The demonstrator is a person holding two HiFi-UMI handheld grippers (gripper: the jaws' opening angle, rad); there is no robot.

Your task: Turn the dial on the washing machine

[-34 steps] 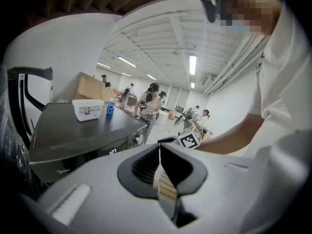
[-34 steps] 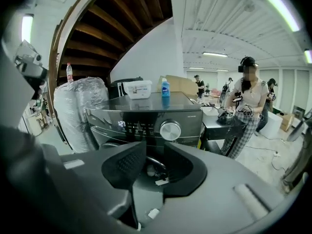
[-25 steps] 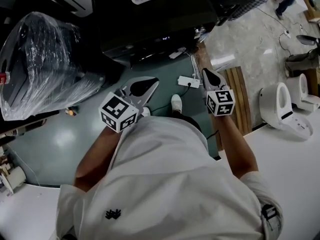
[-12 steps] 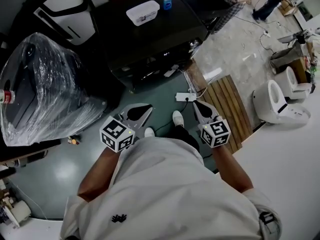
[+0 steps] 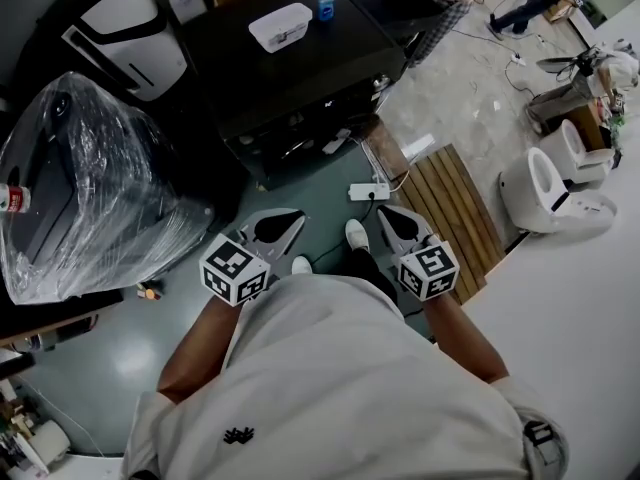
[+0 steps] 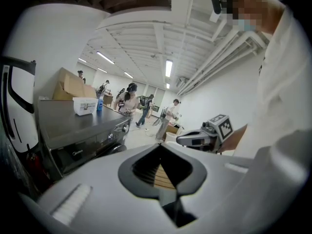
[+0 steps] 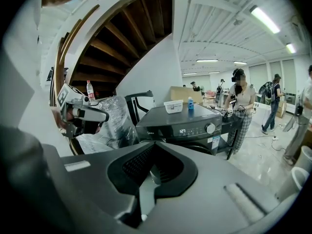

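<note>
the left gripper (image 5: 292, 218) and the right gripper (image 5: 388, 214) are both pressed together with nothing between the jaws, held side by side and apart from each other. the dark washing machine (image 5: 300, 73) stands ahead of both tips, well apart from them. its dial (image 7: 210, 128) sits on the front panel, ahead and to the right of the right gripper's tips, untouched.

Ahead of the left gripper (image 5: 292, 220), the washing machine (image 5: 290, 78) shows the head view only its top and a sliver of front. In the right gripper view its dial (image 7: 210, 128) is too small to read a setting. Left of that gripper, a plastic-wrapped bulk (image 5: 90, 178) runs off frame, contents unclear.
</note>
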